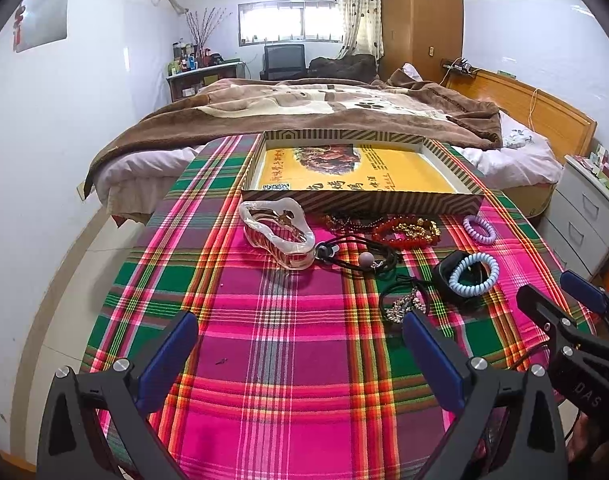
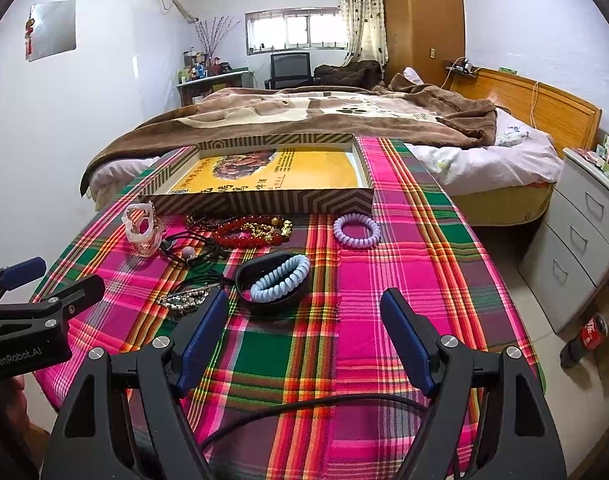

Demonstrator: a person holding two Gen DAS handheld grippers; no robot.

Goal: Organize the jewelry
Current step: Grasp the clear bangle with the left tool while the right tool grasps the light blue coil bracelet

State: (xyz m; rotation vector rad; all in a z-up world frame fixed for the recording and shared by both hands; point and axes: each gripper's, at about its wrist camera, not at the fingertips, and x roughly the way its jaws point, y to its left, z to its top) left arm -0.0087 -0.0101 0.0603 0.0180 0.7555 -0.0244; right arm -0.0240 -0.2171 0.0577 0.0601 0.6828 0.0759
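Table covered with plaid cloth (image 1: pixel 288 344), pink, green and orange; a bed (image 1: pixel 304 108) with a brown blanket lies beyond its far edge. Striped cardboard tray (image 1: pixel 360 202) sits at the far edge of the table, yellow printed sheet on its floor, nothing else visible inside it. All jewelry lies on the cloth just in front of the tray's near wall. Translucent hair claw (image 1: pixel 278 232) sits toward the far left, tilted on its side. Beside it, a tangle of black cord with a round bead (image 1: pixel 366 258). Close to the tray wall, red bead bracelet (image 1: pixel 396 236) touching a gold-coloured bracelet (image 1: pixel 418 229); darker beads lie just left of these. Lilac coil hair tie (image 1: pixel 479 229) lies alone toward the far right. Nearer the middle, a pale blue coil hair tie (image 2: pixel 280 278) rests on and partly inside a black band (image 2: pixel 264 300). Left of that band, a silvery chain piece (image 2: pixel 184 300) on a black loop. Left gripper (image 1: pixel 300 344) hovers over the near part of the table, jaws spread wide, nothing between them. Right gripper (image 2: pixel 304 320) also hovers low above the cloth, jaws spread, empty; its left finger (image 2: pixel 204 328) is just beside the silvery chain piece, contact unclear. A black cable (image 2: pixel 304 404) trails across the cloth at the near edge.
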